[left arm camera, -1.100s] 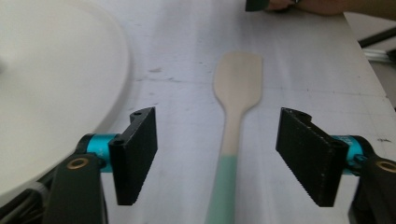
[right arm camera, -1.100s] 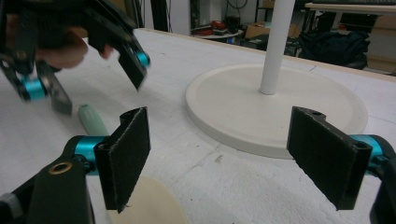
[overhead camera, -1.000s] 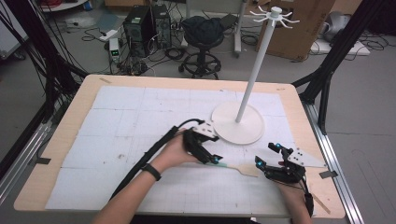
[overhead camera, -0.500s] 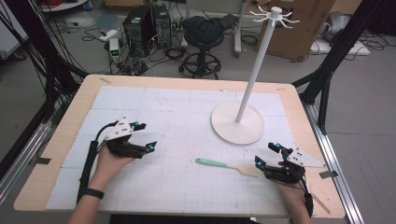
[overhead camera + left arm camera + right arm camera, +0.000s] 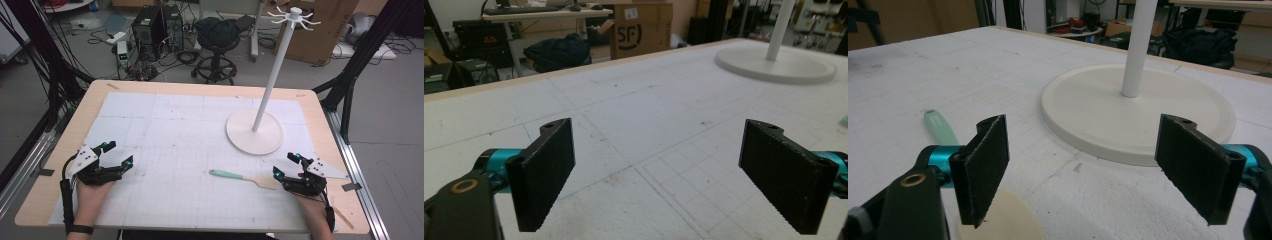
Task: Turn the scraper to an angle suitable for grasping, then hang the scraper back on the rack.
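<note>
Resting on the counter: both grippers, one at each near corner, each held by a hand
Counter [image 5: 165,95]: a wooden top with a white gridded sheet over most of it
Left gripper [image 5: 118,154]: near the left edge, at the near side; a grey plate sits on top of it
Left fingers [image 5: 542,172]: spread wide with nothing between them; in the left gripper view the white sheet shows in the gap
Left hand [image 5: 92,192]: comes in from the near edge and grips the back of the left gripper
Right gripper [image 5: 283,165]: near the right edge, at the near side, pointing left and far
Right fingers [image 5: 983,165]: spread wide and holding nothing
Spatula [image 5: 241,177]: lies flat on the sheet, right of the middle, towards the near side; green handle points left, pale blade points right
Spatula and right gripper: the blade lies just beside the right gripper's tips; in the right gripper view the blade [image 5: 1003,220] shows low beside the left finger
Stand [image 5: 255,131]: a white round base with a tall white pole, on the far right part of the sheet, well apart from the left gripper
Top of the stand: small white hooks sticking out
</note>
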A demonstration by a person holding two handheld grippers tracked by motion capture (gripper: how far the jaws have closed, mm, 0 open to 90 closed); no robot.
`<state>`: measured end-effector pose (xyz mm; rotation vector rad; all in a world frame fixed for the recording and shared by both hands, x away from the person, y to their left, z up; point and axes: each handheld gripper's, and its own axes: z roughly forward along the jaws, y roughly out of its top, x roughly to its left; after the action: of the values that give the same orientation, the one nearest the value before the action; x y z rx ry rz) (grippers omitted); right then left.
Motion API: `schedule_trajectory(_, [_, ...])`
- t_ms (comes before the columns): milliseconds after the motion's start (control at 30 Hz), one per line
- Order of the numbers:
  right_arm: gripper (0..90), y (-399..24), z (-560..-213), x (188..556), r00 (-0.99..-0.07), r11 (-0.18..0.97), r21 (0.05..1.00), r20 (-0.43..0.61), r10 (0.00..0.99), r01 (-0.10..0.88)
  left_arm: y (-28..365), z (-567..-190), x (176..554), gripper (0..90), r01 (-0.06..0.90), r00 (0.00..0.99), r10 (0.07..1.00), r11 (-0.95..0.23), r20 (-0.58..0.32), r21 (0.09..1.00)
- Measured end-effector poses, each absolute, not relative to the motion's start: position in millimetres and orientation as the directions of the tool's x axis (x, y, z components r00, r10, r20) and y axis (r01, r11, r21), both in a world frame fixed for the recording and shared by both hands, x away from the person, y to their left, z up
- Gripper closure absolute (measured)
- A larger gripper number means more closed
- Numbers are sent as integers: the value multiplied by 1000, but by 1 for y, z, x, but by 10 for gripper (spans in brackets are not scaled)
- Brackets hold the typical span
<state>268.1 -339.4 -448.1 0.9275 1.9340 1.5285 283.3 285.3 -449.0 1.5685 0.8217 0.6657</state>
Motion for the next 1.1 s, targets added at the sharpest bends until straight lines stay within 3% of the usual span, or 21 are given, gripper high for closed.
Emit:
schedule_trajectory(567, [182,-338,-447,270,-685,165,962,30,728,218,286,-450,283,146,133,596,803,-65,-27,989])
schedule_trajectory(1100, [251,-297,-430,292,-885,374,906,5,465,201,286,-450,283,146,135,593,804,-60,-32,989])
